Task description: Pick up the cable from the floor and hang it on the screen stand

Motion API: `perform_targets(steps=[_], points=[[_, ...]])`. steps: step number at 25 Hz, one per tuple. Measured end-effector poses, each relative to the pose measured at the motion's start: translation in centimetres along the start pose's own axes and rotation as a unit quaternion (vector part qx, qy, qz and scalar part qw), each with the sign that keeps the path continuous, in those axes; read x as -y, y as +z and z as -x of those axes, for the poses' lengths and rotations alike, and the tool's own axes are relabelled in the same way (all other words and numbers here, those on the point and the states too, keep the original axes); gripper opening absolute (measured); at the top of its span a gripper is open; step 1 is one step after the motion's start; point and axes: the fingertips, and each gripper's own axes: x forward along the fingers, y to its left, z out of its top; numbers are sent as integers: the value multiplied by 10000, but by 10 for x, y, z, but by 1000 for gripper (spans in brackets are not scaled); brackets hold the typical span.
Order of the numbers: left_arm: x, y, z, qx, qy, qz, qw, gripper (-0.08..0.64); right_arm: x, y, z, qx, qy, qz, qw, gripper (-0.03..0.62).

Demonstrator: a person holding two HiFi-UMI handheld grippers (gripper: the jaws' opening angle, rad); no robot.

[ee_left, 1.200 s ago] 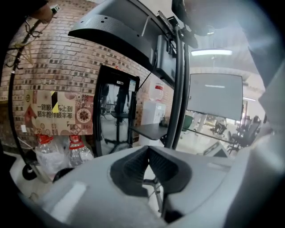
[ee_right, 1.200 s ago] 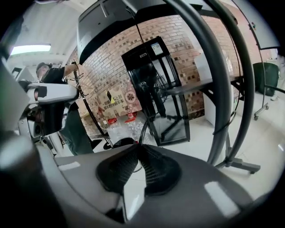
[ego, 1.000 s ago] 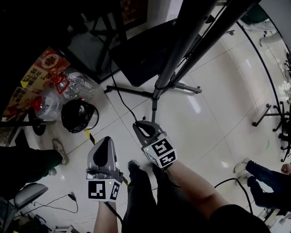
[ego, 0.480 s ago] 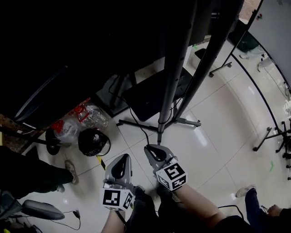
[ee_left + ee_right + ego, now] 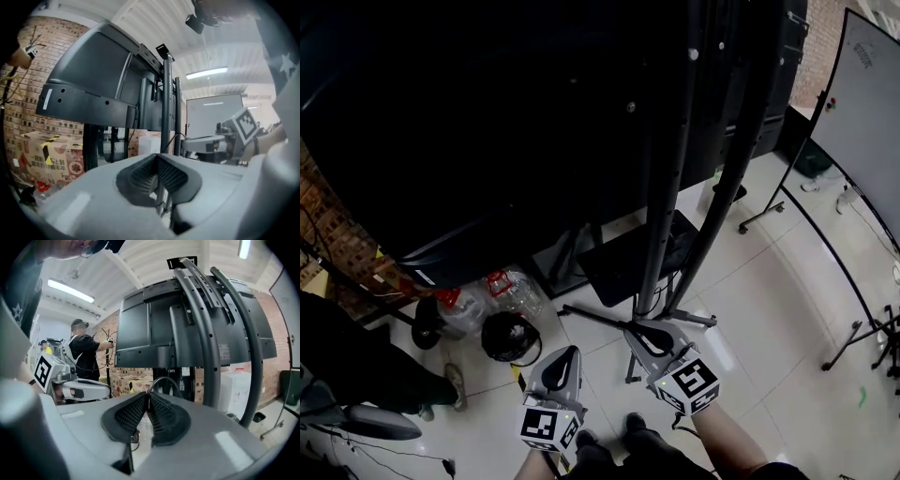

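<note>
The cable [image 5: 161, 379] is thin and black; it loops up from the tips of my right gripper [image 5: 149, 394], which is shut on it. In the head view the right gripper [image 5: 630, 325] is raised close to the foot of the screen stand's dark poles [image 5: 661, 216], below the big dark screen [image 5: 487, 122]. My left gripper [image 5: 569, 350] hangs just to its left with its jaws shut and nothing between them [image 5: 157, 157]. From the left gripper view the cable [image 5: 174, 136] arcs toward the right gripper beside the stand's uprights [image 5: 166, 103].
A bag of plastic bottles [image 5: 502, 291] and a round black thing [image 5: 508, 336] lie on the tiled floor left of the stand's legs. A whiteboard on wheels [image 5: 862, 122] stands at the right. One person [image 5: 356, 366] stands at the left and another [image 5: 84, 357] by the brick wall.
Both grippers have risen from near the floor toward the stand, the right one carrying the cable. The head view has tilted up, so the screen now fills its top.
</note>
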Motion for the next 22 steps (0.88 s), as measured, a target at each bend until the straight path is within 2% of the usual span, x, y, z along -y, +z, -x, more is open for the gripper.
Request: perform_targets(steps=[3, 7, 12, 16, 19, 22], points=[[4, 8, 1, 88, 16, -37, 10000, 5, 2, 18, 7, 35, 150, -73, 9999, 31], [9, 23, 0, 210, 46, -93, 9997, 5, -2, 39, 19, -75, 420, 216, 9989, 29], [17, 62, -9, 537, 43, -366, 9979, 5, 2, 86, 38, 13, 706, 691, 9951, 29], [19, 90, -18, 780, 126, -523, 9955, 5, 18, 126, 44, 18, 923, 1353, 9865, 31], [17, 99, -23, 896, 164, -352, 9952, 5, 25, 152, 48, -22, 1070, 1709, 9795, 30], [19, 106, -25, 920, 164, -89, 9956, 5, 29, 173, 52, -12, 1028, 1973, 9749, 30]])
